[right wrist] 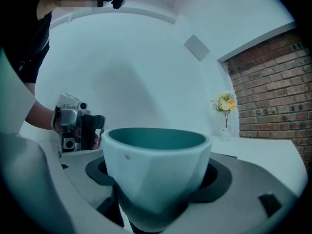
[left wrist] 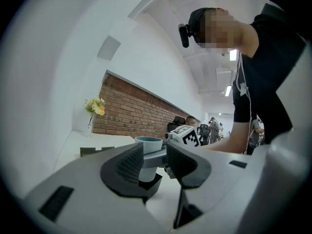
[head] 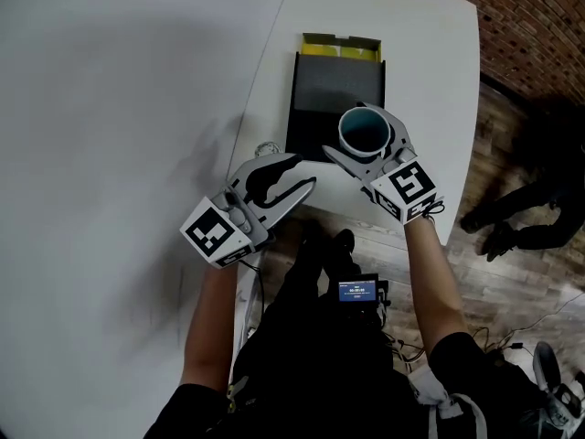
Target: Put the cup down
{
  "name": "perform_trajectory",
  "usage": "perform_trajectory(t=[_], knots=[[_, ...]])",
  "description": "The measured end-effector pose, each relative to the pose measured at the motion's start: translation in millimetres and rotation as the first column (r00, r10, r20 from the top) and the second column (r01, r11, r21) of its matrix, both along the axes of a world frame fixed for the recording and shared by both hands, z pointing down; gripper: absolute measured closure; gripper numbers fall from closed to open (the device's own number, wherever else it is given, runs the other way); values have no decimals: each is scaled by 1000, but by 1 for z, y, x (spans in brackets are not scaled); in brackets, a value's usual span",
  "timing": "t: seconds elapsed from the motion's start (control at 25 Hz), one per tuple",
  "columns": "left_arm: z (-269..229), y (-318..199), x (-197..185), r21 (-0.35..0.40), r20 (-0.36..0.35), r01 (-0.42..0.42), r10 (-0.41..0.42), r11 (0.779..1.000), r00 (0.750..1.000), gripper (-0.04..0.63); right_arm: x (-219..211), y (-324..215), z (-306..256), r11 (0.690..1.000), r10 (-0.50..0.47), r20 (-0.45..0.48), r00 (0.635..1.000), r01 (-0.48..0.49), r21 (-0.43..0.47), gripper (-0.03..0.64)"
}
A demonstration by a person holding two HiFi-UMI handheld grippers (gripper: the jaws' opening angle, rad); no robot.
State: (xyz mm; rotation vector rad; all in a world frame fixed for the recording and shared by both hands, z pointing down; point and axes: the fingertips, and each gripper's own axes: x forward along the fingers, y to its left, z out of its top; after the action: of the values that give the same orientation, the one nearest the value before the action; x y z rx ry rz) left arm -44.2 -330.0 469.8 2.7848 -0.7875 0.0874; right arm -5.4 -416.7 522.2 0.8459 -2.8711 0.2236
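A cup [head: 364,131], white outside and teal inside, hangs upright just above the near end of a black box [head: 335,94] on the white table [head: 430,80]. My right gripper [head: 358,135] is shut on the cup, with a jaw on each side. In the right gripper view the cup [right wrist: 156,169] fills the space between the jaws. My left gripper [head: 304,172] hovers to the cup's left, over the table's near edge, open and empty. In the left gripper view, the cup [left wrist: 148,143] and the right gripper's marker cube [left wrist: 187,135] show through the gap of the left gripper [left wrist: 156,162].
The black box has a yellow flap [head: 340,46] at its far end. A small vase of flowers [right wrist: 225,106] stands at the table's far end by a brick wall [right wrist: 273,91]. The table's near edge [head: 366,216] lies just below both grippers, with the person's legs and wooden floor beyond.
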Motion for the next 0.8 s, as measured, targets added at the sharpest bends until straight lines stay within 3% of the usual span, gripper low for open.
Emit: perform_trajectory(t=[0.64, 0.8], knots=[[0, -1, -1, -25, 1, 14, -13, 1000, 1000, 451, -2, -8, 4, 1000, -19, -27, 999, 20, 16, 204], [1, -2, 0, -26, 8, 13, -13, 1000, 1000, 451, -3, -1, 6, 997, -34, -78, 996, 39, 61, 204]])
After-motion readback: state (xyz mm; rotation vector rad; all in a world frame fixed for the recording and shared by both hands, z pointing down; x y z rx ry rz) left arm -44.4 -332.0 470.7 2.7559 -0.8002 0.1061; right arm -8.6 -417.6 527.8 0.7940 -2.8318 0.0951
